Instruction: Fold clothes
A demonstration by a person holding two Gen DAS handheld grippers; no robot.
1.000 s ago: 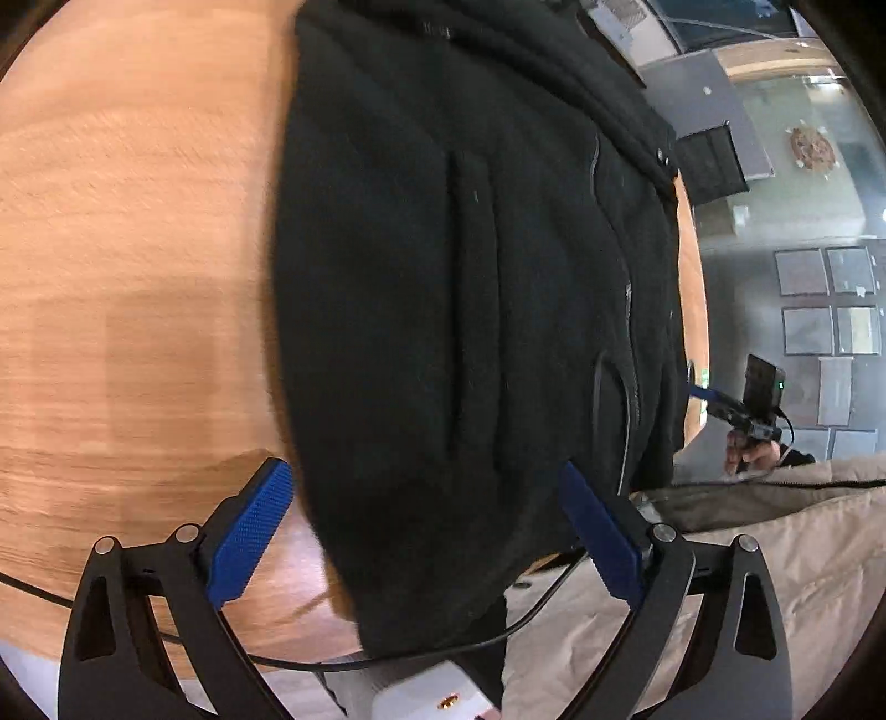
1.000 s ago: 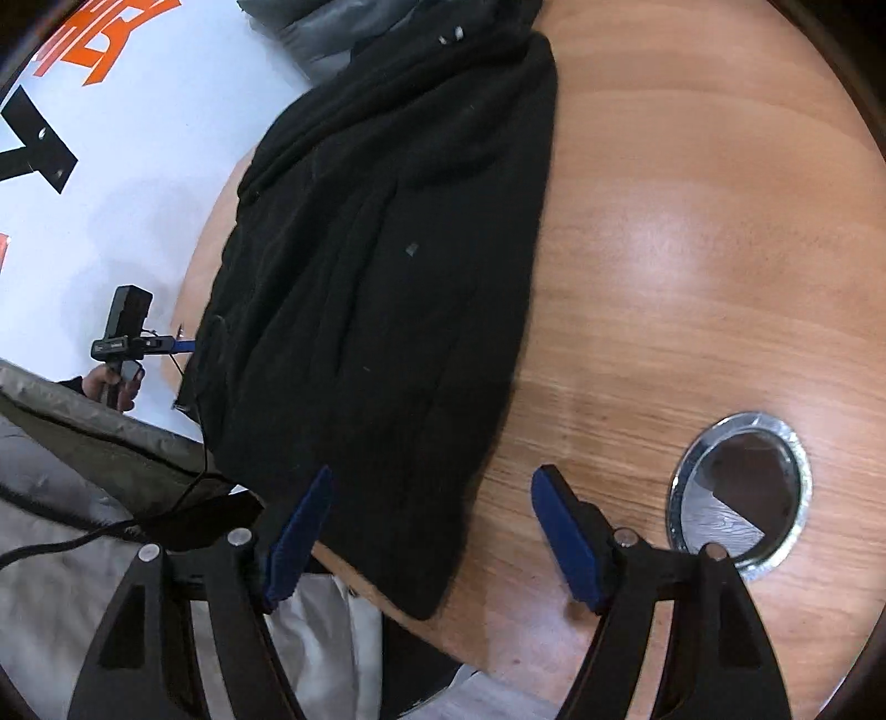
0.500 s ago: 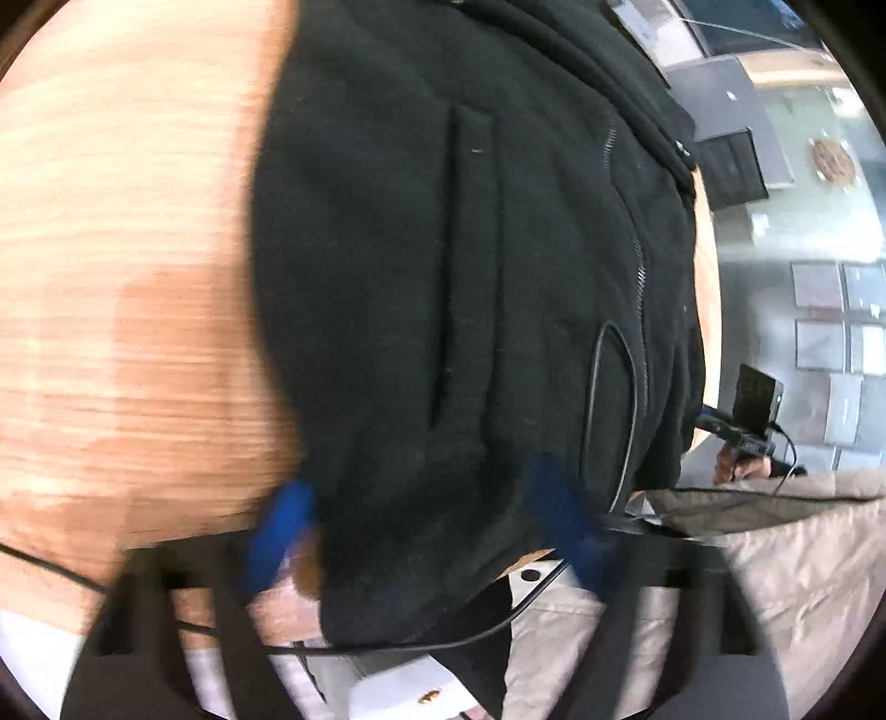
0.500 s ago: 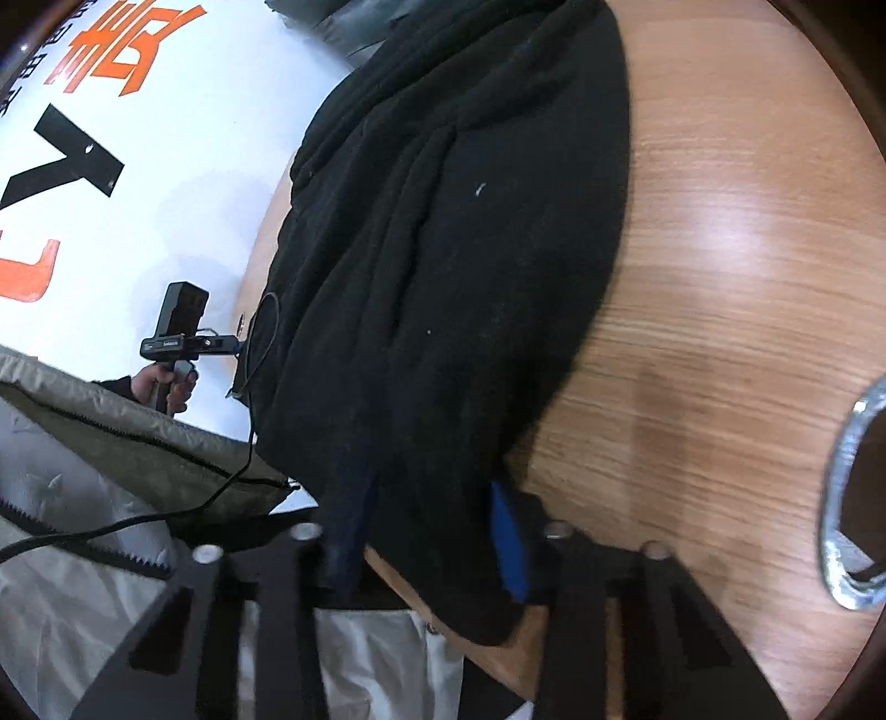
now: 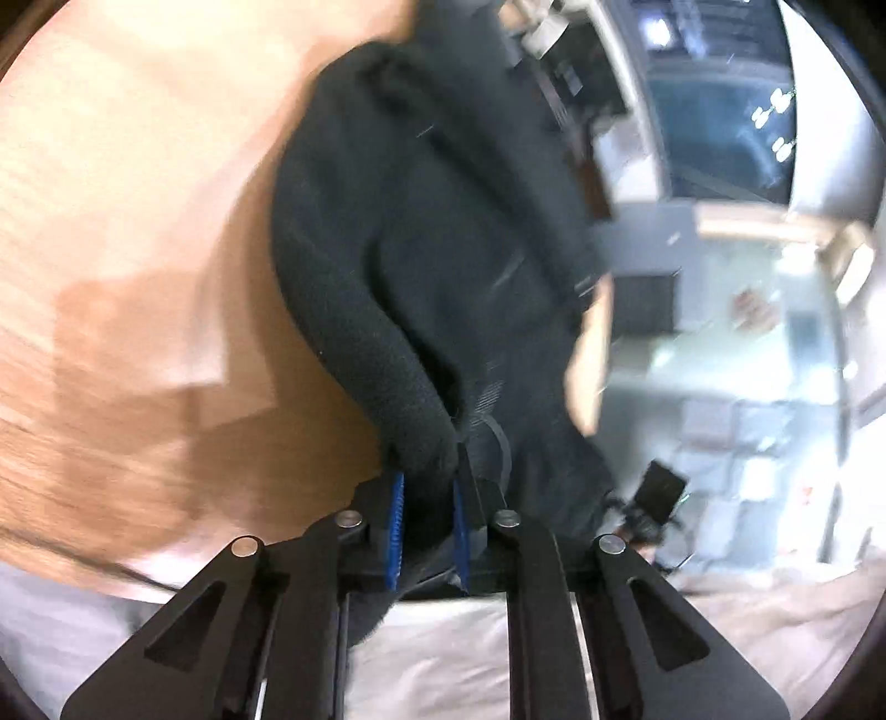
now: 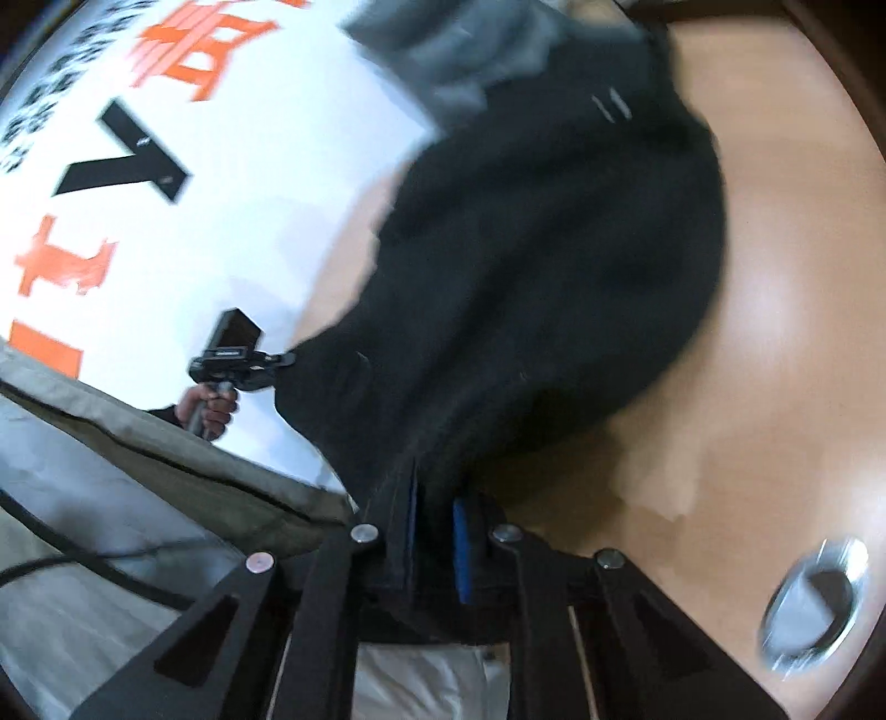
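A black fleece jacket lies on a round wooden table. My left gripper is shut on the jacket's near hem, which bunches between the blue pads and lifts off the table. In the right wrist view the same jacket rises from the table. My right gripper is shut on another part of the near hem. The other gripper, in a hand, shows in the left wrist view and in the right wrist view. Both views are motion-blurred.
A round metal cable grommet sits in the table at the lower right. A white floor sign with orange and black letters lies beyond the table's edge. My beige coat fills the near side. Grey fabric lies past the jacket's far end.
Both grippers went from wide open around the jacket's near hem to shut on it. The hem has lifted off the table and both views have swung upward.
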